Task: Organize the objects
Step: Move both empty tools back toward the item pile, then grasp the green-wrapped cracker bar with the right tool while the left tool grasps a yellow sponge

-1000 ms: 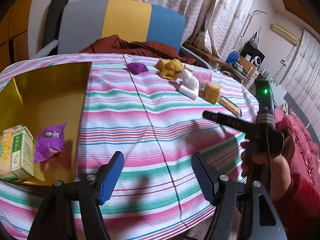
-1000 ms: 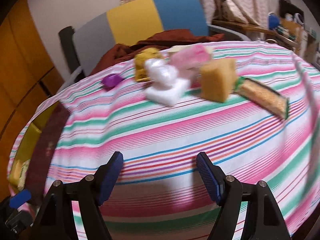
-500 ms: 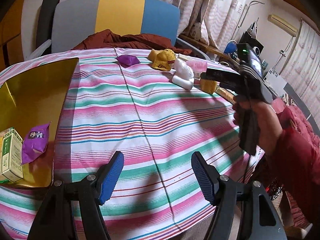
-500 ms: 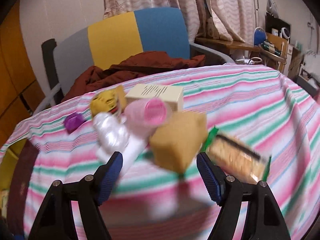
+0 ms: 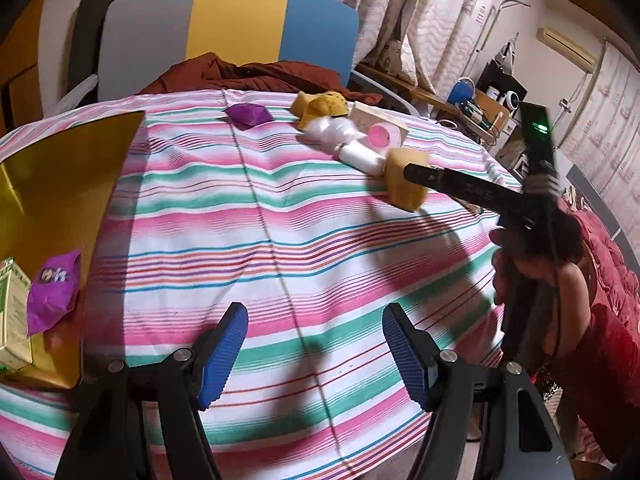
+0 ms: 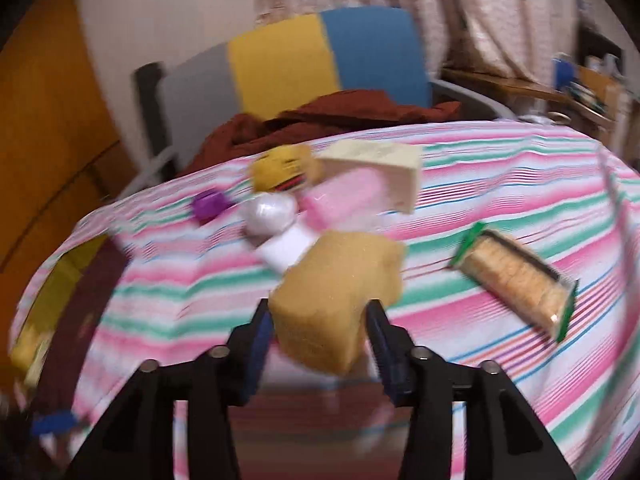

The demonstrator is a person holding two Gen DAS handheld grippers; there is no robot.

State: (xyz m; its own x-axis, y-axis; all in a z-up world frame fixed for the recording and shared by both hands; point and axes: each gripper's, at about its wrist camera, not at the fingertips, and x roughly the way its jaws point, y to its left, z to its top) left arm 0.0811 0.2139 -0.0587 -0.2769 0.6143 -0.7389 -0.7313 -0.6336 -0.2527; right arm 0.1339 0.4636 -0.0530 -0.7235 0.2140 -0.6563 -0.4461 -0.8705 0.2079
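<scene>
A: Largest item?
B: The table [image 5: 304,208], under a striped cloth, is lying beneath both tongs.

A: Next?
B: A gold tray [image 5: 60,184] is sitting left of the left tongs [image 5: 314,354], holding a green box [image 5: 12,312] and a purple packet [image 5: 54,290].

A: Left tongs?
B: Hanging apart, gripping nothing.

A: Right tongs [image 6: 320,344]?
B: Their jaws have just been closing; the pads are pressing on the yellow sponge [image 6: 336,296] between them.

A: Smaller items?
B: A cracker pack [image 6: 516,276] is lying to their right; a pink roll [image 6: 344,196] and a white bag [image 6: 268,212] are resting just beyond.
</scene>
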